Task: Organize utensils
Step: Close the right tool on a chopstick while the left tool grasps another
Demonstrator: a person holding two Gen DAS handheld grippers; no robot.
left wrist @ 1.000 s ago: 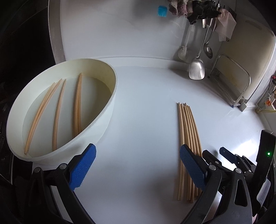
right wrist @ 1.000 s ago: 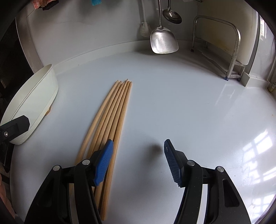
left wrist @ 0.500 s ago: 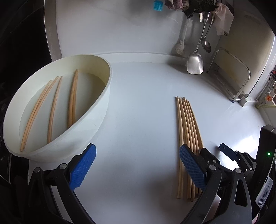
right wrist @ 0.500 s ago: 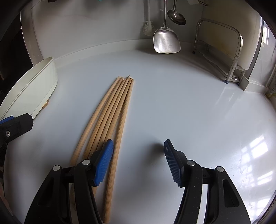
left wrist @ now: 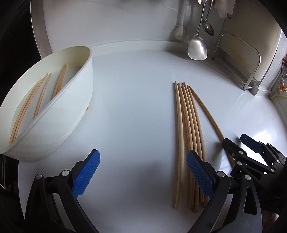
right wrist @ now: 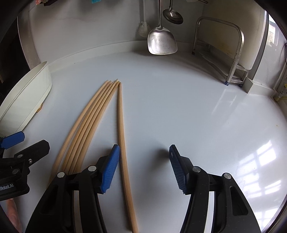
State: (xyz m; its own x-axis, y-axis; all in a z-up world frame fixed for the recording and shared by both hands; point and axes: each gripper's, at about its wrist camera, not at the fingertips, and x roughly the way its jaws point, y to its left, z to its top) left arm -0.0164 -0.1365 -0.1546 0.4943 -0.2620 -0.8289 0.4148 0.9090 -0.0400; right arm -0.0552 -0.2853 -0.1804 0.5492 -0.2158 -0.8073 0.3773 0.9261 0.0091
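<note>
Several wooden chopsticks (left wrist: 186, 129) lie in a bundle on the white counter, also seen in the right wrist view (right wrist: 89, 121). One chopstick (right wrist: 122, 136) lies apart to the right of the bundle, running between the fingers of my right gripper (right wrist: 143, 161), which is open and empty; it also shows in the left wrist view (left wrist: 208, 114). My left gripper (left wrist: 141, 172) is open and empty over bare counter, left of the bundle. A white oval basin (left wrist: 75, 100) at the left holds several chopsticks (left wrist: 41, 93).
A metal spatula (right wrist: 161, 41), a ladle (right wrist: 173, 17) and a brush (right wrist: 143, 28) hang on the back wall. A metal rack (right wrist: 233, 53) stands at the back right. The right gripper's body (left wrist: 251, 157) sits at the right of the left wrist view.
One chopstick has been parted from the bundle and swung out to the right. Both grippers have moved in lower and closer to the counter; the right one now straddles the separated chopstick.
</note>
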